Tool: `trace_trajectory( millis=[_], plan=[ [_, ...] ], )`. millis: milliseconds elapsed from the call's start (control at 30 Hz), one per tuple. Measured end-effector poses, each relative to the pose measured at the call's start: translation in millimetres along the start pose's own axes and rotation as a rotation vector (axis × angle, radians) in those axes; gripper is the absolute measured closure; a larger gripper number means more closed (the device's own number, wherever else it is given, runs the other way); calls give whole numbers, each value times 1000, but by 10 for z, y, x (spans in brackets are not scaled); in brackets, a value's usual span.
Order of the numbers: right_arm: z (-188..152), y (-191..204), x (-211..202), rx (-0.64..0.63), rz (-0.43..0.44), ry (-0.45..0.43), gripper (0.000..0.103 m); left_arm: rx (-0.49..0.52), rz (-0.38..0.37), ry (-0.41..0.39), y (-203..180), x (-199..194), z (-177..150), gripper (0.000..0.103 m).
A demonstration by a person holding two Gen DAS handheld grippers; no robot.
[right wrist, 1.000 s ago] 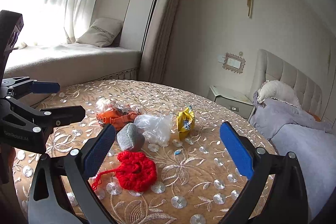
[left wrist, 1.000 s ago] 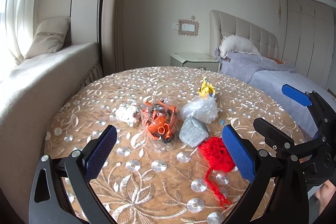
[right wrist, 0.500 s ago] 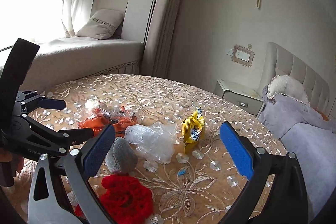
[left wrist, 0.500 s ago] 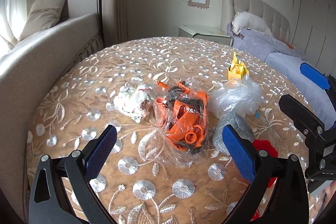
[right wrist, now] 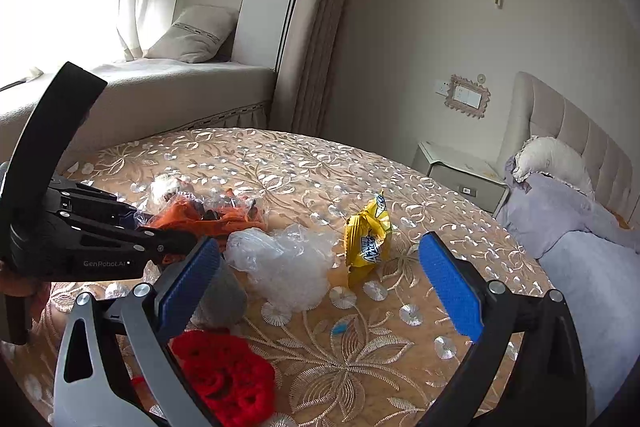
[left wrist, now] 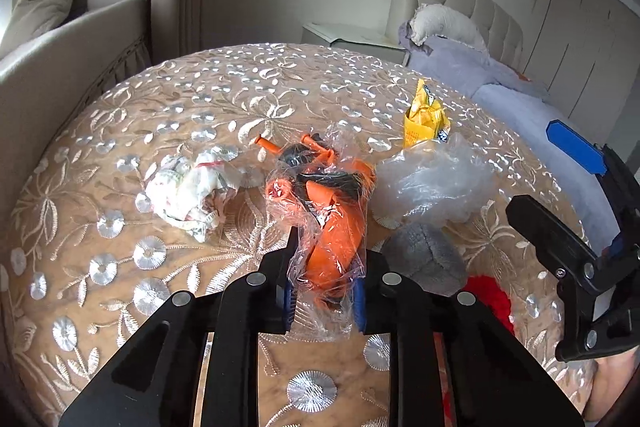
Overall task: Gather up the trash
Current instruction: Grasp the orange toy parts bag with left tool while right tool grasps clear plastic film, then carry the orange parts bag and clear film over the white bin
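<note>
Between the nearly closed jaws of the left gripper (left wrist: pixel 322 301) sits the near end of a clear plastic bag of orange and black pieces (left wrist: pixel 324 211), its crinkled film bunched against the blue pads; the far end of the bag looks to rest on the round worktop (left wrist: pixel 240 87), so the hold appears taken low and from the near side, probably to catch loose film rather than the hard pieces inside. Just left of the bag lies a crumpled white wrapper (left wrist: pixel 188 193), apart from it. Just right of it a clear crumpled plastic bag (right wrist: pixel 286 267) bulges up, with a grey felt lump (left wrist: pixel 426 255) tucked against its near side and a yellow snack packet (right wrist: pixel 368 237) standing just behind. Nearest the person is a red crocheted piece (right wrist: pixel 224 375), beside the grey lump. The right gripper (right wrist: pixel 316 287) hovers over this cluster with its jaws spread wide and nothing between them, the clear plastic and the yellow packet framed in the gap, which suggests one of those is its next pick. No bin or sack for the trash shows in either view. Beyond the worktop are a window seat and a bed.
</note>
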State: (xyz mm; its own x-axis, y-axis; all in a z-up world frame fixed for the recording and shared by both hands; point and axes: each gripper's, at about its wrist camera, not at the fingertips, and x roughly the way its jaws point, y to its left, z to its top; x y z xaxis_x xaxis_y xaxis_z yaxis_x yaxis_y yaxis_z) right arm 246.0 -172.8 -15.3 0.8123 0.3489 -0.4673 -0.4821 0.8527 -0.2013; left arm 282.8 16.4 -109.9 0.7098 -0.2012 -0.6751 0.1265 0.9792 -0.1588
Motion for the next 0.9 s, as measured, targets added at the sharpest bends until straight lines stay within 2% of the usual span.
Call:
trace_trajectory(
  millis=[67, 167, 300, 433, 467, 500, 600, 633, 733, 833, 900],
  plan=[
    [19, 24, 43, -16, -3, 15, 4, -1, -2, -64, -42, -217, 11, 83],
    [60, 32, 102, -20, 2, 21, 4, 28, 17, -109, -107, -425, 58, 83],
    [97, 35, 265, -2, 32, 67, 4, 34, 33, -129, -99, -521, 86, 83],
    [88, 60, 512, 17, 72, 169, 5, 34, 37, -139, -86, -550, 72, 83],
    [71, 60, 581, 28, 89, 202, 20, 31, 36, -141, -86, -559, 64, 83],
    [46, 60, 649, 48, 112, 238, 53, 31, 35, -138, -88, -563, 62, 83],
    [-27, 75, 765, 59, 131, 304, 76, 30, 32, -145, -86, -597, 51, 83],
    [-25, 97, 749, 45, 123, 305, 78, 31, 30, -152, -93, -618, 46, 83],
    [78, 116, 459, 1, 74, 202, 82, 40, 36, -175, -115, -719, 59, 83],
    [312, 5, -137, 11, 21, 15, 82, 52, 32, -209, -197, -909, 69, 83],
    [448, -92, -507, 24, -18, -67, 82, 62, 20, -233, -287, -1041, 77, 83]
  ],
)
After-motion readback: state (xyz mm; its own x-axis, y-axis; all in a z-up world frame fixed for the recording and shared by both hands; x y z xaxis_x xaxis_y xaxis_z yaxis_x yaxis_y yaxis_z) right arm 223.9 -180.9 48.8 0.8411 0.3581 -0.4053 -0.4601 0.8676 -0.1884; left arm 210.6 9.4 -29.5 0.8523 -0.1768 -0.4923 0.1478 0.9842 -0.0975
